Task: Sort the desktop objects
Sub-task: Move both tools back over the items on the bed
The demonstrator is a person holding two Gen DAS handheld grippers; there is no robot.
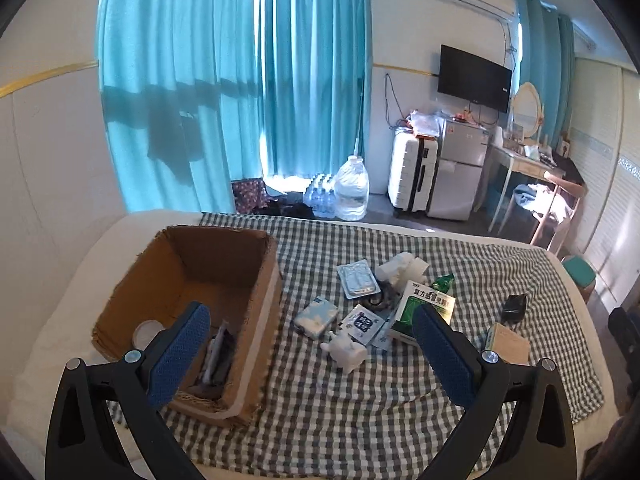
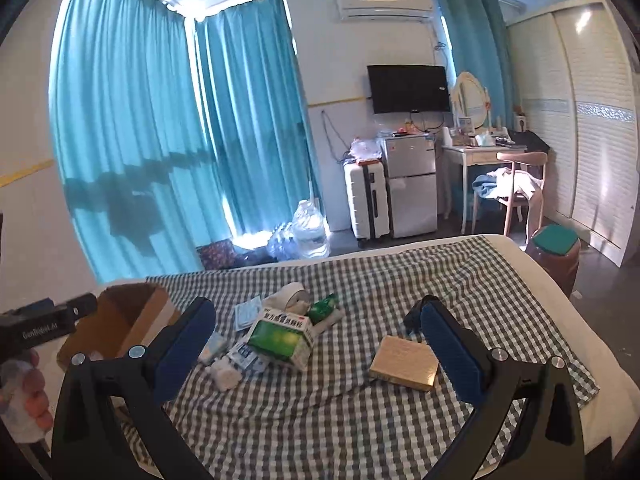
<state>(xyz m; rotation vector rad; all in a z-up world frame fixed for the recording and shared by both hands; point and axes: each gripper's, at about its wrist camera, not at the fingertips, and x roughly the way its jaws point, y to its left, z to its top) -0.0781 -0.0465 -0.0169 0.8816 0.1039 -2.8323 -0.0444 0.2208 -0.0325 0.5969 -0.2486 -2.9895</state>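
Observation:
A brown cardboard box stands on the left of the checked cloth, with a white round lid and a dark packet inside. My left gripper is open, its left finger over the box's near corner, and holds nothing. Ahead lie a tissue pack, a white figurine, a blister pack and a green-white medicine box. My right gripper is open and holds nothing. A gold box lies beside its right finger, with a small black item behind.
The cloth covers a white bed. A hand holding the left gripper's body shows at the left edge. Beyond the bed are water bottles, a white suitcase, a small fridge, a chair and a stool.

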